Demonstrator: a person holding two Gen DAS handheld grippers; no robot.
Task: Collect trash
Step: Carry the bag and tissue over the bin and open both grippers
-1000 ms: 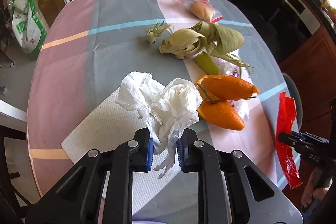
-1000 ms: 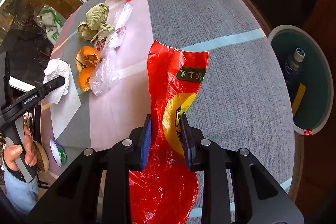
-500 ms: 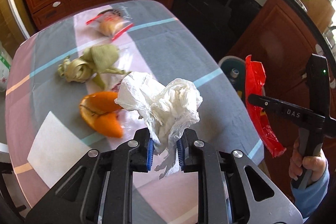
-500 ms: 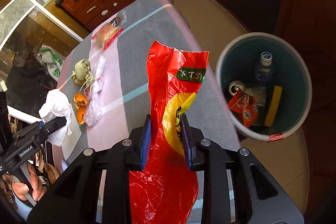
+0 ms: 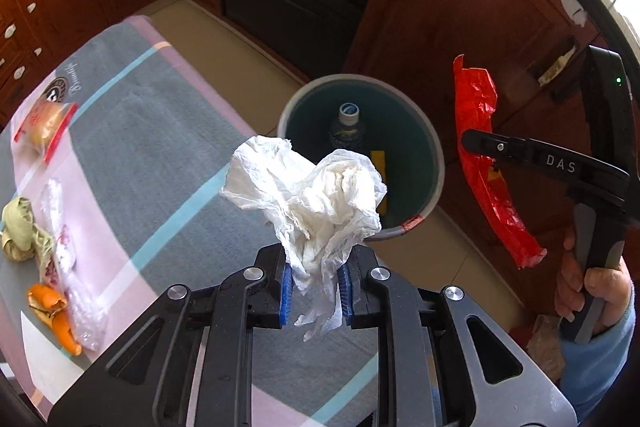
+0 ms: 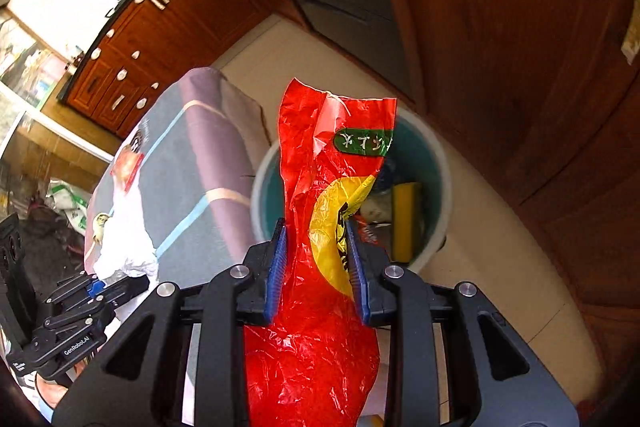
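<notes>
While both loads are held over or near the bin [image 5: 434, 163], each hand-held gripper keeps its pads pressed on its own piece of trash. Left hand-held gripper [image 5: 314, 291]: closed on the lower tail of a crumpled white tissue [image 5: 308, 195], the bulk of which stands free above the blue pads [image 5: 286, 287], in front of the bin's near rim in this view; holding it by the tail leaves the wad clear to fall once let go. Right hand-held gripper [image 6: 316, 267]: closed on a red plastic wrapper [image 6: 320, 195] about halfway along its length, so that the upper half stands over the bin's mouth [image 6: 436, 163] and the lower half trails back between the arms. A pinch at mid-length probably keeps so limp a film from folding over the fingers. Inside the bin lie a capped bottle [image 5: 347, 125] and a yellow piece [image 5: 380, 167]. Remaining on the counter [image 5: 168, 155]: orange peel [image 5: 56, 315], clear plastic film [image 5: 60, 247], green husks [image 5: 18, 231] and a small sealed bag [image 5: 46, 125], all well apart from the bin. Judged stage: transport nearly complete, release not yet made. A person's hand [image 5: 588, 287] grips the right handle.
</notes>
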